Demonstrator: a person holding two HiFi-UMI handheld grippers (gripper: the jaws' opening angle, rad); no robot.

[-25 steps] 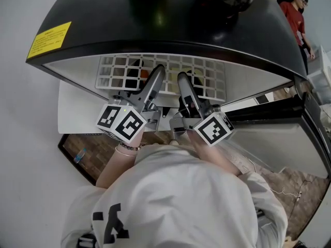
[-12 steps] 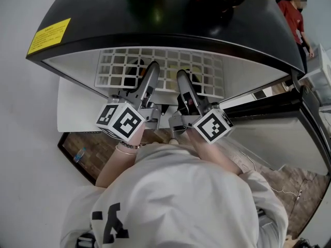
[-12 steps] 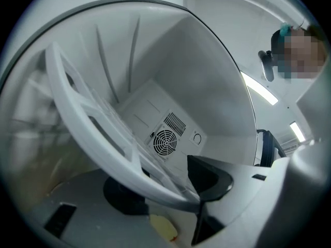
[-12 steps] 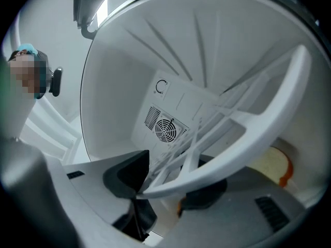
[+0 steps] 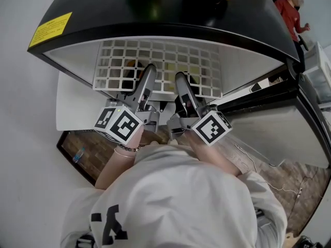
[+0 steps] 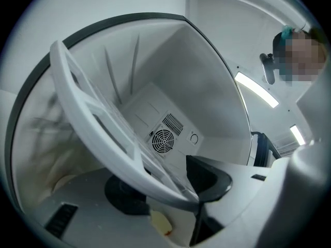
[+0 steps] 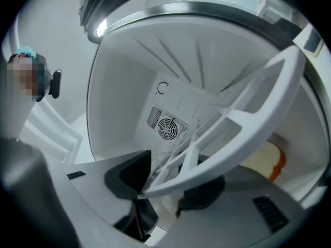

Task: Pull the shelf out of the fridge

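A white grid shelf (image 5: 160, 61) lies inside the small black-topped fridge (image 5: 155, 14). Both grippers reach in side by side at its front edge. My left gripper (image 5: 147, 72) has the shelf's thick front bar (image 6: 98, 128) running between its black pads (image 6: 207, 177). The jaws have just been closing and the pads now press on the bar. My right gripper (image 5: 181, 79) holds the same bar (image 7: 248, 123) further right. Its pads (image 7: 129, 177) have also just been closing and sit against the bar.
The fridge door (image 5: 269, 123) hangs open to the right. A round fan vent (image 6: 164, 138) sits in the white back wall. A pale yellow-orange food item (image 7: 269, 161) lies on the fridge floor under the shelf. A person in red (image 5: 289, 9) stands at the far right.
Both pairs of jaws have narrowed onto the shelf's front bar. The hands have stayed almost in place. More of the grid shows below the fridge top in the head view.
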